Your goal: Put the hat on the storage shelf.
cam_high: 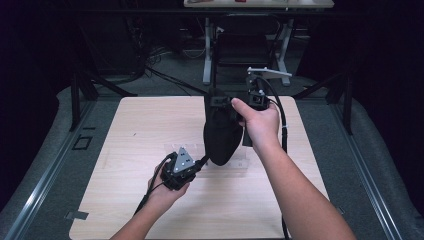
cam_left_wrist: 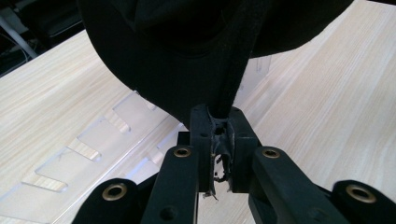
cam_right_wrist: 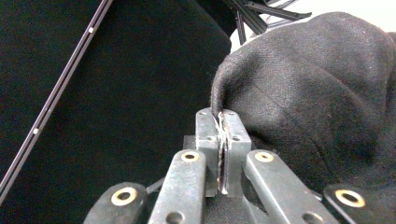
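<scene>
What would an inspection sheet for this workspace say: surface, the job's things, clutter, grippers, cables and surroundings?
Surface: light wooden table, bare apart from the rack.
Job's things: black cloth hangs lifted between both grippers; a clear plastic slotted rack lies flat beneath it.
Clutter: nothing seen.
Grippers: left gripper shut on a dark strap-like edge of the cloth; right gripper shut on the cloth's hem, held higher.
Cables: one black cable trails from each gripper.
Surroundings: dark room, black chair, white-legged desk behind.
</scene>
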### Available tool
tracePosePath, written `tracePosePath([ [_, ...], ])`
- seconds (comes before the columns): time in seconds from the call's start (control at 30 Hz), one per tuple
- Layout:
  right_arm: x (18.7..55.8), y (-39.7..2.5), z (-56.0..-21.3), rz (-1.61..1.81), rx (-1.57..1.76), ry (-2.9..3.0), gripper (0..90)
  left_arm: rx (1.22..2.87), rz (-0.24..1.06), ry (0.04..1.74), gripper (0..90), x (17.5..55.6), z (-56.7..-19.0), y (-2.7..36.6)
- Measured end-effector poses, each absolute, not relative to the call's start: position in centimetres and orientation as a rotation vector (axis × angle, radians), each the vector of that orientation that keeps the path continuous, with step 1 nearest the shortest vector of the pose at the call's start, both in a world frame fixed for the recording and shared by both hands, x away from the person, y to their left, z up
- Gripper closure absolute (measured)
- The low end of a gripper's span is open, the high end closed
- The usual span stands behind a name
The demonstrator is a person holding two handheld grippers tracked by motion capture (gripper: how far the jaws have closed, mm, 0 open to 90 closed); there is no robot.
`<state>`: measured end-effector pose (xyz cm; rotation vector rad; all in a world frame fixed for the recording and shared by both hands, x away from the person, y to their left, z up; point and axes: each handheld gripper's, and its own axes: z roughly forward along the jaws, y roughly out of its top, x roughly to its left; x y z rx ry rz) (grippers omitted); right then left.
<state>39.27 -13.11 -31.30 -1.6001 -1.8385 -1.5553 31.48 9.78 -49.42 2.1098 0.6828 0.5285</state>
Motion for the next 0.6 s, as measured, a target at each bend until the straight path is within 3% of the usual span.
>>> tracePosePath([
  [0.13,39.32,-12.75,-31.5,-1.56,-1.598,-1.825,88.1,2.126,0.582,0.65,85.2,31.26,-49.5,9.61],
  [0.6,39.29,-12.19,-31.47,-1.579,-1.563,-1.794,82.9,2.117,0.58,0.661,85.6,31.18,-49.94,9.87],
])
